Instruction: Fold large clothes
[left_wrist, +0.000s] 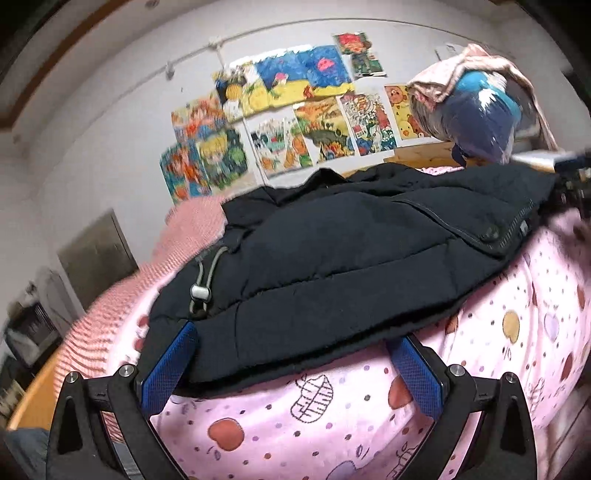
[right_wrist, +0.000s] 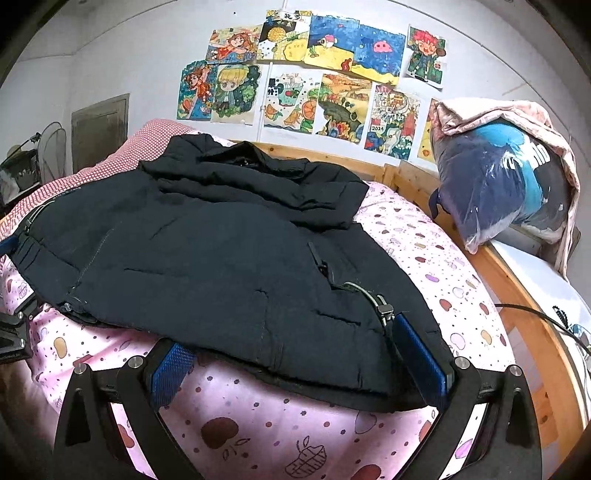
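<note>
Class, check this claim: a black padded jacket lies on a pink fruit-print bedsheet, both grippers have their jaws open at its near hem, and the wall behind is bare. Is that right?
One detail is wrong: the wall is not bare; it is covered with colourful drawings, clearest in the right wrist view. The rest holds: the black padded jacket lies on the pink fruit-print bedsheet, and the left gripper and right gripper have open jaws at its near hem.

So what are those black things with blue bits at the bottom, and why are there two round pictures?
They are tongs, one in each of a person's hands, and each carries a camera that looks out along its two fingers. So one picture comes from the left tongs and the other from the right tongs. Both sets of tongs are open at the near edge of a black puffy jacket, which lies spread on a pink bed cover dotted with apples. Nothing is held yet. Drawings hang on the wall behind.
</note>
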